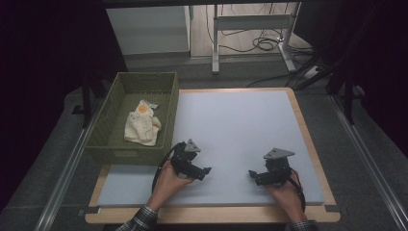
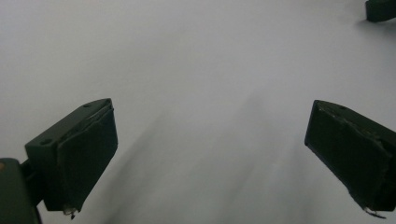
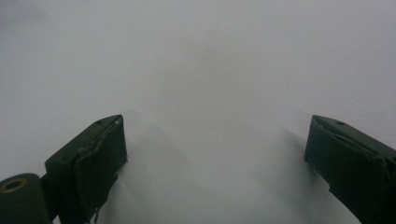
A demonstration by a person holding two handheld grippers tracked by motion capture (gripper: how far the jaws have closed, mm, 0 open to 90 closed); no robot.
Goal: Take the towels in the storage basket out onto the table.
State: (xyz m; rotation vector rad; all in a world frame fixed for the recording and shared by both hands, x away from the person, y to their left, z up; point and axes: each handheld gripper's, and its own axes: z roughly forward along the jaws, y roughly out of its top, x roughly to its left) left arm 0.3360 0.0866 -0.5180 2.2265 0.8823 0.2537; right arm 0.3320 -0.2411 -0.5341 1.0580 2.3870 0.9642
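Observation:
My left gripper [image 1: 206, 172] rests low on the pale grey mat [image 1: 240, 130] near its front edge, held by a hand, and points right. Its jaws stand wide apart with bare mat between them, as the left gripper view [image 2: 210, 163] shows. My right gripper [image 1: 252, 174] sits to the right on the same mat and points left toward the other one. It is open too, nothing between its jaws [image 3: 215, 168]. A cream cloth [image 1: 142, 123] with an orange mark lies crumpled inside the green basket [image 1: 163, 89].
The green basket stands at the table's left side, overlapping the mat's left edge. The table's wooden rim [image 1: 308, 139] frames the mat. Behind the table are a white cabinet [image 1: 149, 29], a desk frame [image 1: 250, 24] and floor cables [image 1: 264, 44].

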